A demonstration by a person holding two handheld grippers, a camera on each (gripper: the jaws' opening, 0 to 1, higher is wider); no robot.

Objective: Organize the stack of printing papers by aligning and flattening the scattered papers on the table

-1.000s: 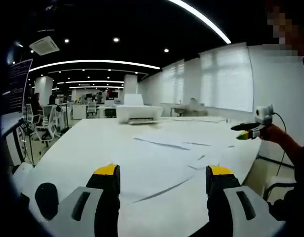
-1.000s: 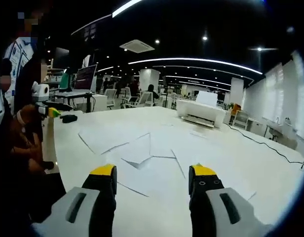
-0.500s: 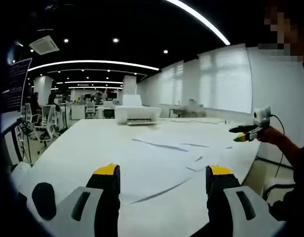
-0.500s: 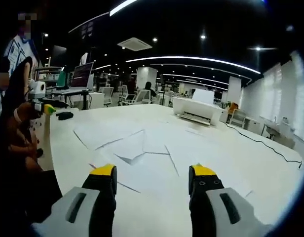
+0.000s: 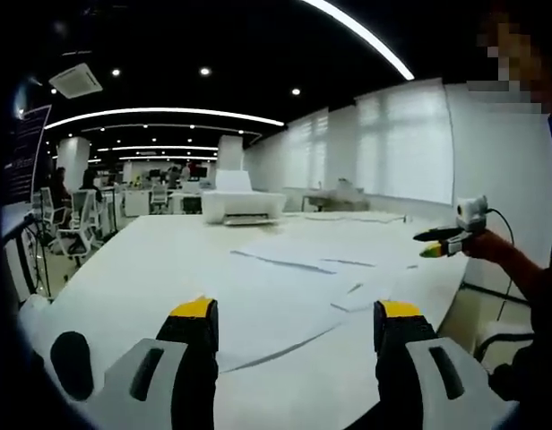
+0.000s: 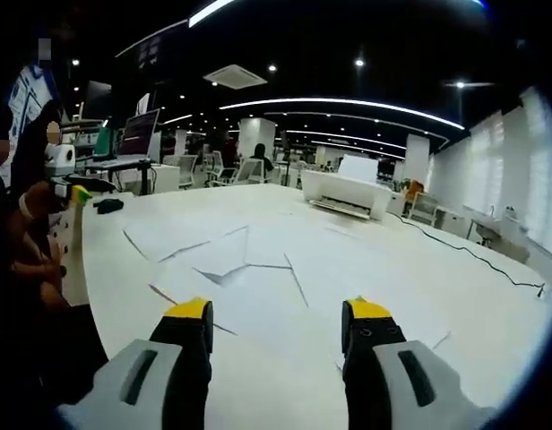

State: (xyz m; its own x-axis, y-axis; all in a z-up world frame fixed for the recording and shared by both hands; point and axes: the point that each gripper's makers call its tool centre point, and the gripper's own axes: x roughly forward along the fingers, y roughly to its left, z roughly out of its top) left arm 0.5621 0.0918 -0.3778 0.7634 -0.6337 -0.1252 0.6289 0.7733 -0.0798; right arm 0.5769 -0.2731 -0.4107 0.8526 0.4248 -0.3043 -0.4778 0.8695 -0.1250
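Note:
Several white sheets of printing paper [image 5: 294,278] lie scattered and overlapping on the white table [image 5: 142,260]; some edges lift slightly. The same papers [image 6: 258,269] spread ahead of my right gripper. My left gripper [image 5: 296,313] hovers open above the table's near edge, nothing between its yellow-tipped jaws. My right gripper [image 6: 278,315] is likewise open and empty above the papers. The right gripper [image 5: 442,242] appears at the right of the left gripper view, held in a hand. The left gripper [image 6: 72,190] appears at the left of the right gripper view.
A white printer [image 5: 242,206] stands at the far end of the table, also seen as the printer [image 6: 346,193]. A black cable [image 6: 473,260] runs across the table's right side. Office chairs [image 5: 74,224] and desks with monitors [image 6: 137,139] stand beyond. The person [image 6: 30,233] is close at the table's edge.
Both cameras have drifted slightly; the papers now sit a little lower and nearer in the right gripper view. The papers themselves have not moved, and both grippers stay open.

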